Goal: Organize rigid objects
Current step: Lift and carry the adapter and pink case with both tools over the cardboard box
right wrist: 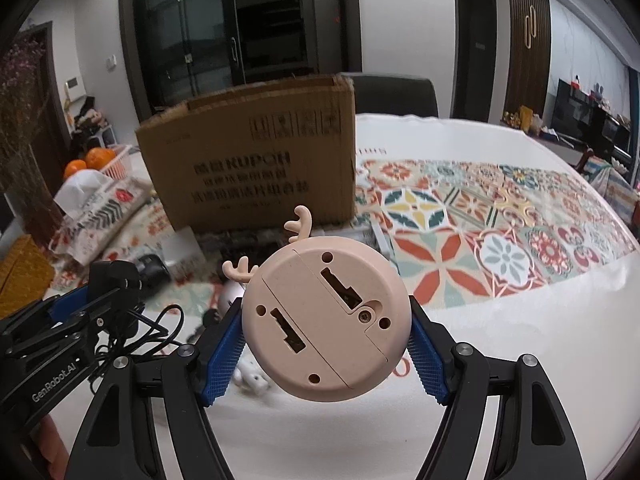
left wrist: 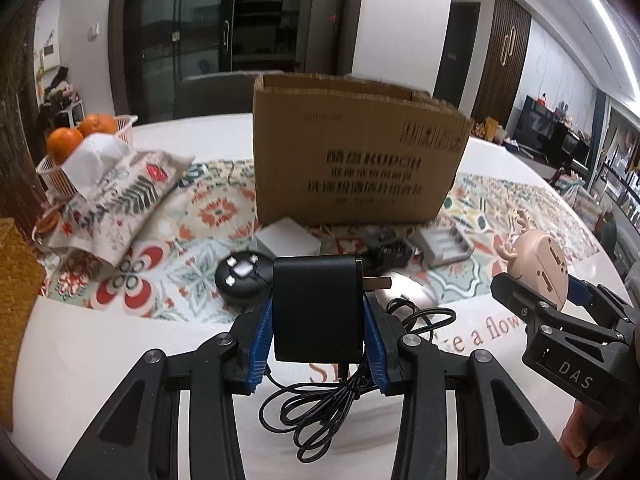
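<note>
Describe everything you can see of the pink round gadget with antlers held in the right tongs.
The pink round gadget looks like smooth matte plastic, with two small antlers on its upper left edge. Its flat back faces the camera: a compartment cover with a screw, two stepped slots, several small holes. It is tilted, lifted off the table, and pinched at its sides between the blue ribbed pads of the right tongs. Nothing else touches it.

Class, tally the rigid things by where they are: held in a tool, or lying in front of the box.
Held: 2, black charger, pink antlered gadget
Lying: 5, white box, black disc, battery holder, black clip, silver mouse
Total: 7
</note>
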`<move>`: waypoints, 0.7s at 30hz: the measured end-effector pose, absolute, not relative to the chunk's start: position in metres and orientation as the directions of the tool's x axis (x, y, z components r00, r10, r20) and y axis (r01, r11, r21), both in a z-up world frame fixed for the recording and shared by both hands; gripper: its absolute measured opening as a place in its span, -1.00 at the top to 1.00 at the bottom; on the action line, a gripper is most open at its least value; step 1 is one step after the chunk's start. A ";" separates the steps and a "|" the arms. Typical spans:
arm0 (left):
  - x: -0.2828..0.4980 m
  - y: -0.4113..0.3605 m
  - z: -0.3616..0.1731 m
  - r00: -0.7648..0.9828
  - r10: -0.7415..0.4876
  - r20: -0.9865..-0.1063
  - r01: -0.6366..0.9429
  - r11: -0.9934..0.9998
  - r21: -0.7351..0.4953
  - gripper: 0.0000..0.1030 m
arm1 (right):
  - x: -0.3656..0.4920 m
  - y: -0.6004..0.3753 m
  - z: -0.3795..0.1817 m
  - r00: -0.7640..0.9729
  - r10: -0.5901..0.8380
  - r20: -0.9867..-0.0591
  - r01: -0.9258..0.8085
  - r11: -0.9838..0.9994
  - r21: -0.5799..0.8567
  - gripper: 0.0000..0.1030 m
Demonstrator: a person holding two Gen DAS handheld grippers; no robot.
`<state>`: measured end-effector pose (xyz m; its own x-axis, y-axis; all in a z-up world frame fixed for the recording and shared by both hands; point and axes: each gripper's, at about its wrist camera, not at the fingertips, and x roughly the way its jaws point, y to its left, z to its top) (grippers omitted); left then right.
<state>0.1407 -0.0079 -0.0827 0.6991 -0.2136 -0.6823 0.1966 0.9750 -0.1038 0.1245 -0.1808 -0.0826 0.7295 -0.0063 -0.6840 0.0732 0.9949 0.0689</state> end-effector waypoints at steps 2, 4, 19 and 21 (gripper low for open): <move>0.141 -0.007 -0.076 0.713 -0.214 -0.668 0.195 0.975 -0.104 0.21 | 0.124 -0.180 -0.075 0.747 -0.006 -0.665 0.067 0.995 0.067 -0.46; 0.142 -0.007 -0.068 0.729 -0.211 -0.651 0.194 0.976 -0.098 0.21 | 0.123 -0.179 -0.069 0.760 -0.003 -0.650 0.062 0.996 0.068 -0.46; 0.161 -0.007 -0.014 0.825 -0.201 -0.527 0.183 0.979 -0.088 0.21 | 0.146 -0.183 -0.027 0.830 0.023 -0.557 0.046 0.993 0.111 -0.46; 0.166 -0.007 -0.008 0.835 -0.201 -0.513 0.183 0.979 -0.086 0.21 | 0.149 -0.183 -0.023 0.837 0.026 -0.546 0.046 0.992 0.116 -0.46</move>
<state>0.1658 -0.0066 -0.0082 0.8346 -0.2008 -0.5129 0.1827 0.9794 -0.0861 0.1488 -0.1830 -0.0227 0.8375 0.0255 -0.5459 0.0455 0.9922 0.1163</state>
